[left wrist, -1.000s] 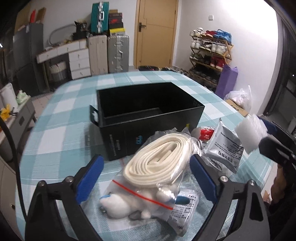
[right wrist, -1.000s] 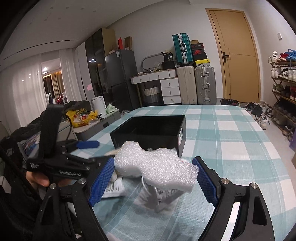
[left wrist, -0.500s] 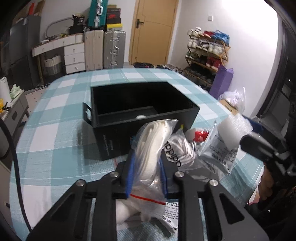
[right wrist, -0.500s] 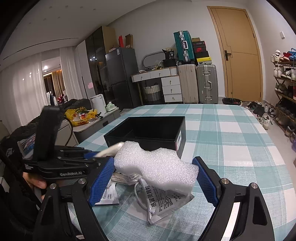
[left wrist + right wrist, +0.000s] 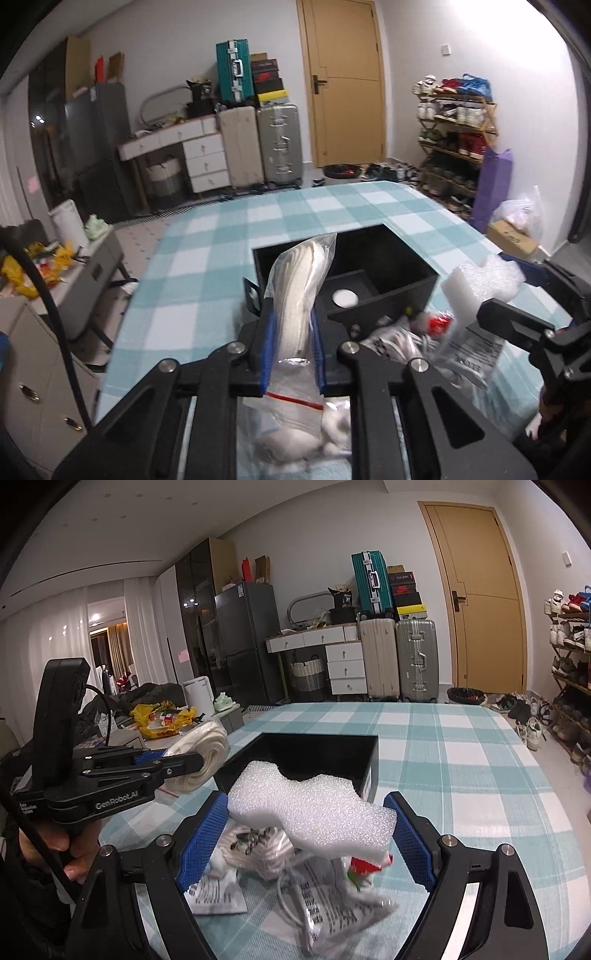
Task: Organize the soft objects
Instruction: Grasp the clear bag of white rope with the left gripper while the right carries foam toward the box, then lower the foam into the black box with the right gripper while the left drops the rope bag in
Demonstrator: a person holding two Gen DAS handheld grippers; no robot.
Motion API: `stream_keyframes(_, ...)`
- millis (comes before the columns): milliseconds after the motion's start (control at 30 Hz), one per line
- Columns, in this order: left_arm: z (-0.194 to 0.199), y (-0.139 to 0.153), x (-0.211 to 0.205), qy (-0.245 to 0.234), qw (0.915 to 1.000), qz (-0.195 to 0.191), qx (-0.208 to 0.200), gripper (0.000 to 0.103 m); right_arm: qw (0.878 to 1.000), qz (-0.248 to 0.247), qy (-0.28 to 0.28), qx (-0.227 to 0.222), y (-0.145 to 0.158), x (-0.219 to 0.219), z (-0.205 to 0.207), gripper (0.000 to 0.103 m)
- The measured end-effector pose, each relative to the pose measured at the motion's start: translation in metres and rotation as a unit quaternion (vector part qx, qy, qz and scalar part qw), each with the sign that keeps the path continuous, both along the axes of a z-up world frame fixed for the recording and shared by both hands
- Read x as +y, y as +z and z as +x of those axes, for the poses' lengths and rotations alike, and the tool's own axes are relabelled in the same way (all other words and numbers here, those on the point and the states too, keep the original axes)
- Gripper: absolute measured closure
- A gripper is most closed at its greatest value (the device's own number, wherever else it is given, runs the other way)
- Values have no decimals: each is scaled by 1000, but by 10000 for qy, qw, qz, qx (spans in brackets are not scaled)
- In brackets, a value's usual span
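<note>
Firmly clenched, the left gripper (image 5: 291, 328) pinches a clear zip bag (image 5: 299, 295) holding a coiled cream strap, its blue pads pressed against both flat sides of the bag. The bag stands nearly upright between them, lifted off the bench (image 5: 207, 266), with its upper end in front of the near wall of the black box (image 5: 388, 258). Below the gripper a second clear bag with white fluffy contents (image 5: 317, 439) lies on the bench.

The right gripper (image 5: 306, 827) grasps a white foam block (image 5: 314, 812) across its width, one blue pad at each end, held in the air just in front of the box. Under the foam, on the checked cloth, lie a crumpled clear packet of white laces (image 5: 258, 849), a silver printed pouch (image 5: 332, 901) and a small red-and-white item (image 5: 364, 867), all close together beside the box's near wall.

The box sits open on the bench; a small white round thing (image 5: 344, 297) rests on its inner black ledge.
</note>
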State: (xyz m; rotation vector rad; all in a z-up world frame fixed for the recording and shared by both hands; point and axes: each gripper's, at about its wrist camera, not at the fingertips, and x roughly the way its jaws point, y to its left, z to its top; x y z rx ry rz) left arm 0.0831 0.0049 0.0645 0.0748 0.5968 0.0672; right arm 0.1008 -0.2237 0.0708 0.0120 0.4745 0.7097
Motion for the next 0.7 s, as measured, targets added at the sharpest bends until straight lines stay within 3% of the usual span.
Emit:
stream_keyframes(467,49,-1,4,582,9961,605,286,88,9994,-302,-155,92,9,21,48,16)
stream_keyframes(700,67,-6,4,556,9956,631,415,88,9987,-451,-187,147,6,33,64,16)
